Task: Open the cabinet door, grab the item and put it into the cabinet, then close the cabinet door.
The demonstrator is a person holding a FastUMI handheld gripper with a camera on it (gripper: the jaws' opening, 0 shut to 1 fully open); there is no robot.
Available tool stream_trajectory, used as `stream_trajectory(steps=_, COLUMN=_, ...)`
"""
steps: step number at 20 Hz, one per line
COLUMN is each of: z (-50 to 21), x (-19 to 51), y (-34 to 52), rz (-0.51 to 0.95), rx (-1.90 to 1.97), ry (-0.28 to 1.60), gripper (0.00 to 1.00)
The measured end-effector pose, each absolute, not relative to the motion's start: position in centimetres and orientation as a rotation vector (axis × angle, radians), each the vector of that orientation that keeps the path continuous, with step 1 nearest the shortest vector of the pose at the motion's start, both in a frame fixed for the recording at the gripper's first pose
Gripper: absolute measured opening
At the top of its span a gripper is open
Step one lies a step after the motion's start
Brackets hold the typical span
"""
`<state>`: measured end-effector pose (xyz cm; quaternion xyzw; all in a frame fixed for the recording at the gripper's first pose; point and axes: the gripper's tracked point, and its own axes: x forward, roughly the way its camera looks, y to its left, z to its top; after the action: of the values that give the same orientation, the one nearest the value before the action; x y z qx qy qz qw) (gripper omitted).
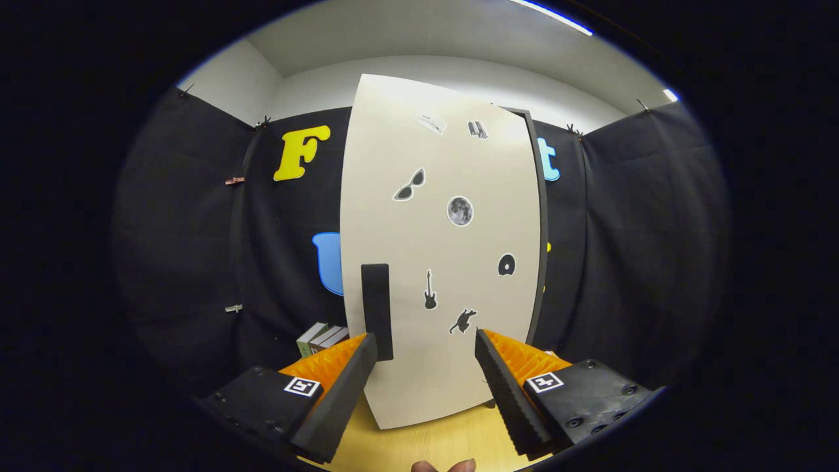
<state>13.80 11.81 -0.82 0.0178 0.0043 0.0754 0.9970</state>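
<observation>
Gripper (pixel 426 354) fingers wide apart, empty; cabinet door (pixel 452 249) looks a light, stiff panel, best pulled by its dark handle (pixel 376 308).

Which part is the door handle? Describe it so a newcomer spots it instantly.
Find the tall pale cabinet door standing on the wooden table. Low on its left side sits the handle, just beyond the open gripper's left finger. Unlike the small flat stickers, it is a plain, dark, upright bar.

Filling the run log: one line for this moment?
gripper: open | cabinet door: closed, ahead | handle: by left finger, ungrasped
</observation>
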Motion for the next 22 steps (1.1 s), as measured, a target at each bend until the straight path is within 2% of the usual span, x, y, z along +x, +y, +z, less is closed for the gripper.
stream_trajectory(steps=22, z=-0.6, x=12.1, y=9.3, rz=0.111, rx=0.018, ry=-0.005, gripper=0.98)
